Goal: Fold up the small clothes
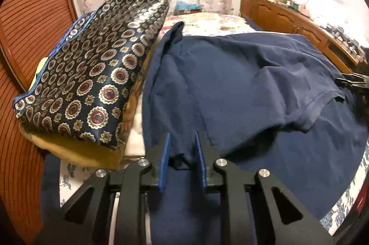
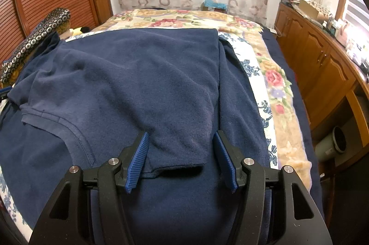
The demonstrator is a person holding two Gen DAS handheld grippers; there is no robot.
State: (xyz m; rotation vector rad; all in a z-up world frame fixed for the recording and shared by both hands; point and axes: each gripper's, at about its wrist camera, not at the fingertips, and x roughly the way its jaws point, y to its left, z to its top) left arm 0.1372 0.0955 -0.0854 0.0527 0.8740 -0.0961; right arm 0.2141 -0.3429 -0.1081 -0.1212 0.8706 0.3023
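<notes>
On the bed point(image 2: 280, 88), navy shirt point(image 2: 143, 74), its edge pinched in left claw point(image 1: 182, 141); right claw point(image 2: 181, 138) spread over its sleeve

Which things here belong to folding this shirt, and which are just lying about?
For the job:
- navy blue cotton polo shirt
- left gripper, shut on a pinch of the shirt
- right gripper, open over the sleeve

Lying about:
- navy medallion-patterned pillow
- floral quilted blanket
- wooden cabinet
</notes>
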